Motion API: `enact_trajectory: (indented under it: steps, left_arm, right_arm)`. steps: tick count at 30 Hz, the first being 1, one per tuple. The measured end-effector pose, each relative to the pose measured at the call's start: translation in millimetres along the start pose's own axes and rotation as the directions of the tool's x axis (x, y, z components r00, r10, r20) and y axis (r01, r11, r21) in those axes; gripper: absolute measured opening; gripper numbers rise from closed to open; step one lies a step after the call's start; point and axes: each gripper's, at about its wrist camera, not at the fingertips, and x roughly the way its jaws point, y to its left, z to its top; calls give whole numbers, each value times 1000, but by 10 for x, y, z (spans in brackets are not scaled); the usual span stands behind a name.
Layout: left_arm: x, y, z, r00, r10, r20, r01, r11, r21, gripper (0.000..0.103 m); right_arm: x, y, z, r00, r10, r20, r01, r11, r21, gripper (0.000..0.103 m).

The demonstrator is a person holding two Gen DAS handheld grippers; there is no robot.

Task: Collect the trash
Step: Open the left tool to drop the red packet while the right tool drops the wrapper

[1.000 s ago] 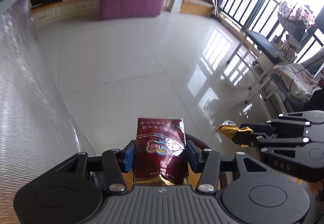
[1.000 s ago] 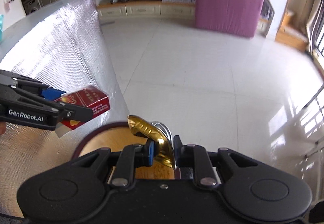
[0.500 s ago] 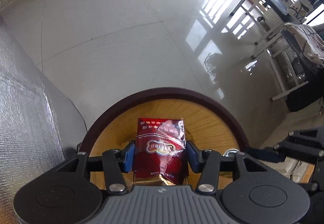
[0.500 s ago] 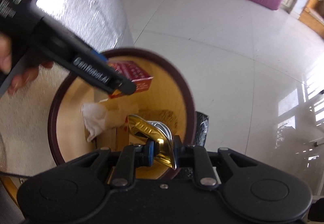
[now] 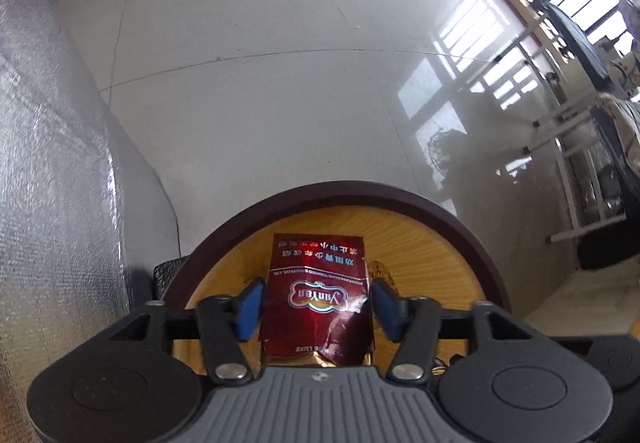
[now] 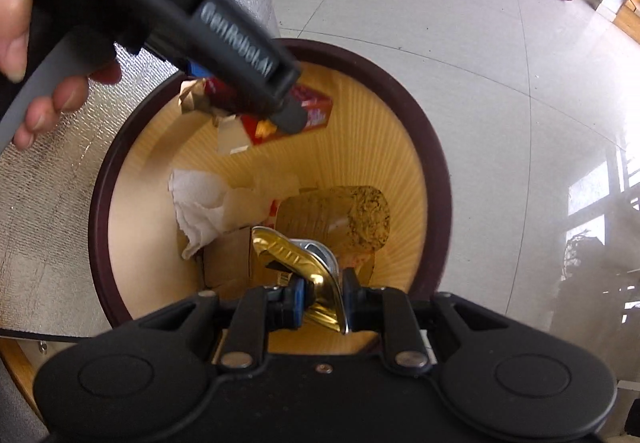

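The left gripper (image 5: 316,301) has just been opening: its blue pads (image 5: 248,303) now stand off either side of the red pack (image 5: 318,295), a sliver of gap showing at each edge, so they no longer press on it. The pack still sits between them, upright, its gold foil end toward the camera, over the mouth of the bin (image 5: 476,243). From the right wrist view the same pack (image 6: 308,115) shows just inside the bin's far rim, under the left gripper's black finger (image 6: 248,71); a person's hand (image 6: 24,55) grips that tool's handle.

The right gripper (image 6: 320,297) is clamped on a gold lid (image 6: 296,255) — a bent, shiny disc with a silver ring-pull behind it — held over the bin's near side, within the rim (image 6: 432,171).

Down inside the bin lie a crumpled white tissue (image 6: 200,207), a brown cardboard piece (image 6: 228,259) and a clear jar (image 6: 340,219) on its side. Silver foil sheeting (image 6: 52,211) sits beside the bin, glossy white tiled floor (image 5: 280,103) beyond it.
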Motion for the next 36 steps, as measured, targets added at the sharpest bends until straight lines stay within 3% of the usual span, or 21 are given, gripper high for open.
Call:
enact_trajectory:
  steps: [1,10,12,15,18,24,26,28,31,33,36]
  left_arm:
    - [-11,12,2,1000,6,-1,-6,1000,-15,76]
    - [12,-123,-47,998,5,-62,-2,999,54,77]
    - [34,-145,-58,998,12,-69,-7,998,67,85]
    - [31,-169,-71,998,22,-64,-17,997,80,96]
    - [35,-179,-79,998,22,-67,-16,996,85,102]
    - [87,-239,-111,996,37,-79,-30,995,95,103]
    - [84,-242,-122,996,39,-76,-31,994,102,103]
    - [73,-256,-133,997,40,-70,-32,993,113,103]
    - [67,-276,-143,997,40,-63,-33,993,110,103]
    - [46,-279,-146,998,32,-60,-25,994,106,103]
    - [6,-284,-162,998,34,-47,-29,993,110,103]
  right_arm:
    - [4,-3,-5,1000,1,0,-1,1000,1,20]
    - [15,-17,8,1000,-6,3,6,1000,23,20]
    - [7,-41,1,1000,-18,9,17,999,35,21]
    - [7,-51,-14,999,-36,23,35,999,36,44]
    - [-14,-25,-22,999,-34,29,34,999,3,50]
    - [-59,-59,-26,999,-17,42,17,1000,3,55]
    - [-85,-66,-33,998,7,55,-7,1000,5,64]
    - [-132,-62,-41,996,31,79,-31,1000,2,82]
    - [-174,-32,-40,994,51,94,-51,999,-1,96]
    - [-190,-11,-34,994,68,90,-67,998,-4,103]
    - [-222,18,-36,994,51,92,-50,999,-6,103]
